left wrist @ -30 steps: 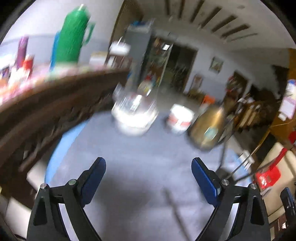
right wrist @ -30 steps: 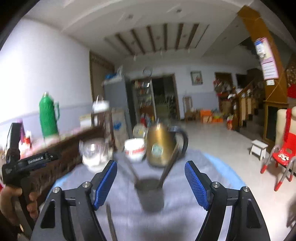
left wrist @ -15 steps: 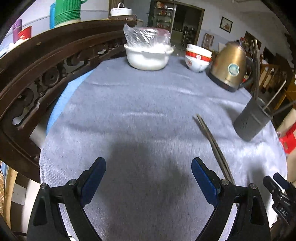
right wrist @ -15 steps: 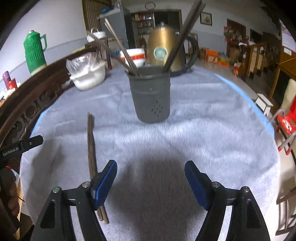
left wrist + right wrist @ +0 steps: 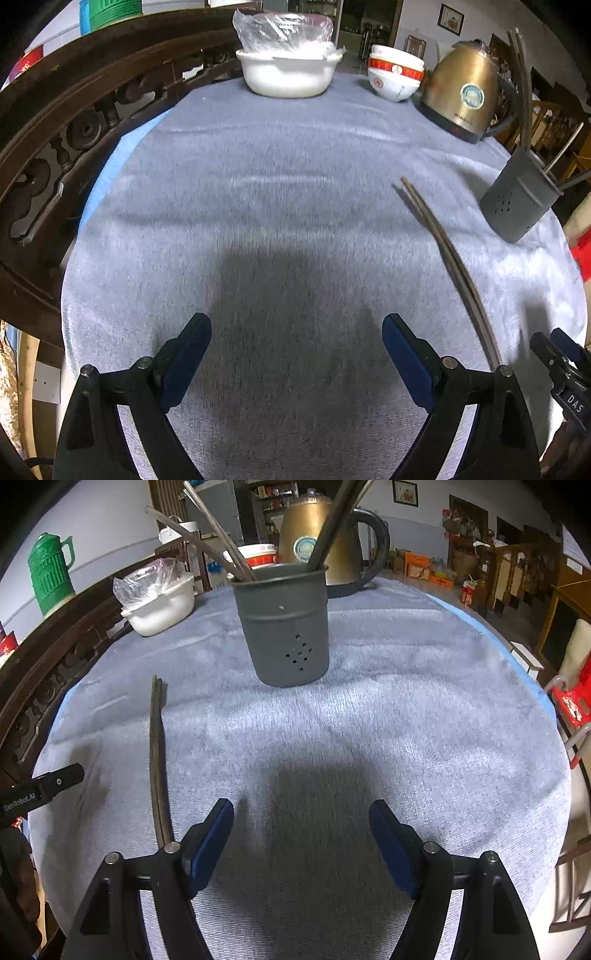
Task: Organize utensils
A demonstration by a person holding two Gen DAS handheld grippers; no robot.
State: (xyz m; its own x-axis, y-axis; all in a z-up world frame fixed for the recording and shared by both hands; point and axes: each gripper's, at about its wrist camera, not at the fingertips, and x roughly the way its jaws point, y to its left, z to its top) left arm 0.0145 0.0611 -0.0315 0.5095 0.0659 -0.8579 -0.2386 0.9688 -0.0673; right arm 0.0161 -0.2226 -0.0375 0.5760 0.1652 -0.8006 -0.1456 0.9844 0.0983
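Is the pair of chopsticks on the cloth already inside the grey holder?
No, the chopsticks lie flat on the cloth, apart from the grey holder.

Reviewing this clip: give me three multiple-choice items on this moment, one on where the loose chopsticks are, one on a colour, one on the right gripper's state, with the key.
1. Where do the loose chopsticks lie?
A. flat on the cloth, apart from the grey holder
B. inside the white bowl
C. between the right gripper's pads

2. What colour is the kettle behind the holder?
A. red
B. gold
C. white

3. How does the right gripper stand?
A. shut on a chopstick
B. shut on the holder
C. open, nothing between its pads

Key: 1 A, the pair rests on the grey cloth to the holder's left in the right wrist view; 2 B, its body is gold with a dark handle; 3 C, the blue pads stand wide apart over bare cloth.
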